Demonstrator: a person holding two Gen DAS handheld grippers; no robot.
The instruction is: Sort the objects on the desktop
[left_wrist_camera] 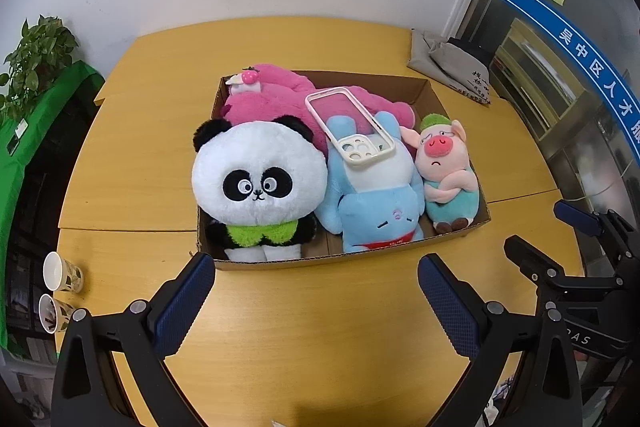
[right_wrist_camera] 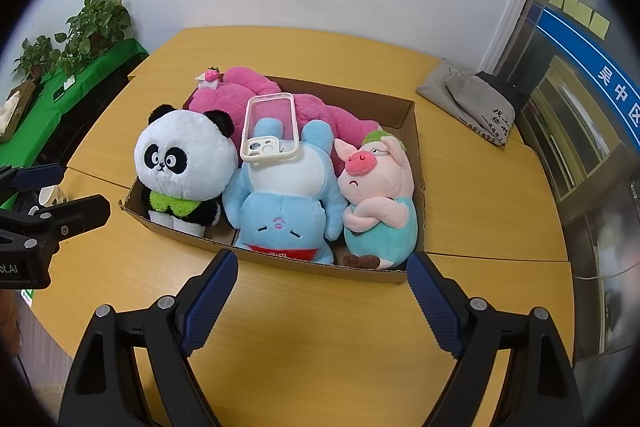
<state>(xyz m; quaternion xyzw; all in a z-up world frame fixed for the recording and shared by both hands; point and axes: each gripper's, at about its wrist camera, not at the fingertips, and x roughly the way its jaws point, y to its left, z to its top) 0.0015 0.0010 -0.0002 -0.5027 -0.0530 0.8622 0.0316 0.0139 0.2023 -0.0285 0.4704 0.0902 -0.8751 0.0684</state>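
Observation:
A shallow cardboard box sits mid-table and holds a panda plush, a blue plush lying on its back, a pink pig plush and a big pink plush behind them. A cream phone case rests on the blue and pink plushes. A small strawberry clip lies on the pink plush. My left gripper is open just in front of the box. My right gripper is open, also in front of the box, holding nothing.
Two paper cups lie at the table's left edge. A grey cloth bag lies at the back right. Potted plants stand on a green-covered surface to the left. Bare yellow tabletop surrounds the box.

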